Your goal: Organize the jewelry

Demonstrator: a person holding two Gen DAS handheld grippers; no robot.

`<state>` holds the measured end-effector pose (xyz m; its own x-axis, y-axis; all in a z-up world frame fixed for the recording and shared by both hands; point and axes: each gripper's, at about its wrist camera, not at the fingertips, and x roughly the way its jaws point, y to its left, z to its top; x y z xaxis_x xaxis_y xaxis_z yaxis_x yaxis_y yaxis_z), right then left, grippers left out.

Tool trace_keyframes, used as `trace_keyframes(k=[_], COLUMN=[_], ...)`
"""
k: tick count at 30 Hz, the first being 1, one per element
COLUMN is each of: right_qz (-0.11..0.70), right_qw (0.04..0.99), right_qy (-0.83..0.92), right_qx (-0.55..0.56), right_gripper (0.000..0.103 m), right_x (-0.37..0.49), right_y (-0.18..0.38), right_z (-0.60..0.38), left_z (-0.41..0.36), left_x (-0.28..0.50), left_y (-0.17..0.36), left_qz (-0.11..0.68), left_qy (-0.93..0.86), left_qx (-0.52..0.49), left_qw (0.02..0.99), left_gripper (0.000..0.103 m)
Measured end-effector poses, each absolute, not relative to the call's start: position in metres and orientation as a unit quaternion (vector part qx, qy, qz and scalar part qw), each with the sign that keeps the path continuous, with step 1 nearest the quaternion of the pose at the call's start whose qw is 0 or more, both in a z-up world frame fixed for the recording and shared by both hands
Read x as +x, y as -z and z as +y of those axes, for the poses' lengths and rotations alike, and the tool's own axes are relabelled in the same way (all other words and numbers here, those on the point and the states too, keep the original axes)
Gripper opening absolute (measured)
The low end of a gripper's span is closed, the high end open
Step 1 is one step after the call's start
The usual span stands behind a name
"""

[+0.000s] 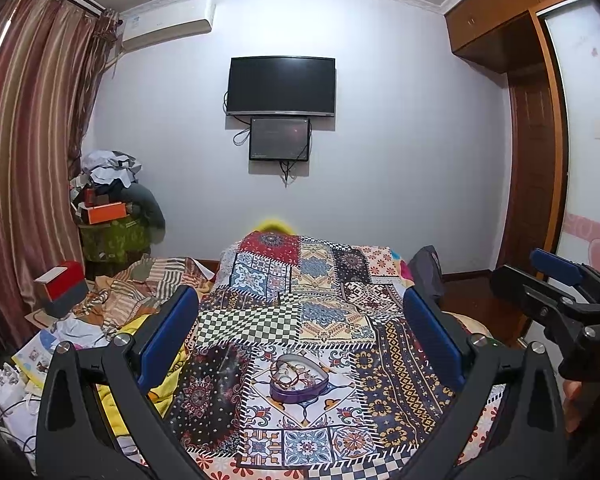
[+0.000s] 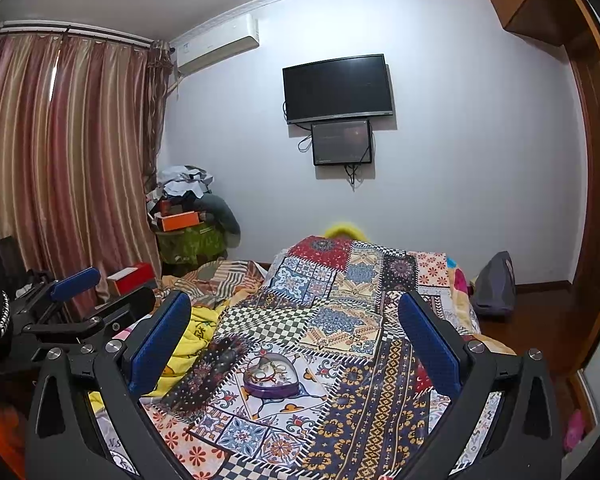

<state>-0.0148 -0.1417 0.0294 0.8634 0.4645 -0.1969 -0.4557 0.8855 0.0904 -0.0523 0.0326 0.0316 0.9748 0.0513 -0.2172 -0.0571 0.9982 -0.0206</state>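
The left gripper (image 1: 300, 336) is wide open, and nothing is between its blue pads (image 1: 168, 336). The right gripper (image 2: 294, 338) is also wide open and holds nothing. Both hang above the patchwork blanket (image 1: 332, 312) on the bed. Just ahead of them, a purple heart-shaped box (image 1: 298, 380) lies on the blanket, with bracelets and rings (image 1: 288, 372) inside it. Further away, on the left side, a red box (image 1: 62, 288) sits among loose clothes. On the far wall hangs a black television (image 1: 281, 85).
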Motion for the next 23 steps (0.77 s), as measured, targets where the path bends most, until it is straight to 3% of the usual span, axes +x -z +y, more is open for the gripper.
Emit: trace_keyframes(k=[23], right_qz=[0.113], right_qw=[0.965], right_qy=[-0.236], right_qx=[0.026], right_gripper=[0.103], right_x=[-0.0098], right_y=[-0.0276], right_z=[-0.1442], left_z=[0.0297], left_x=[-0.0479], left_y=[-0.0276], left_qz=[0.122], left_qy=[-0.01], left_qx=[-0.014], left_qw=[0.992], left_gripper=[0.103])
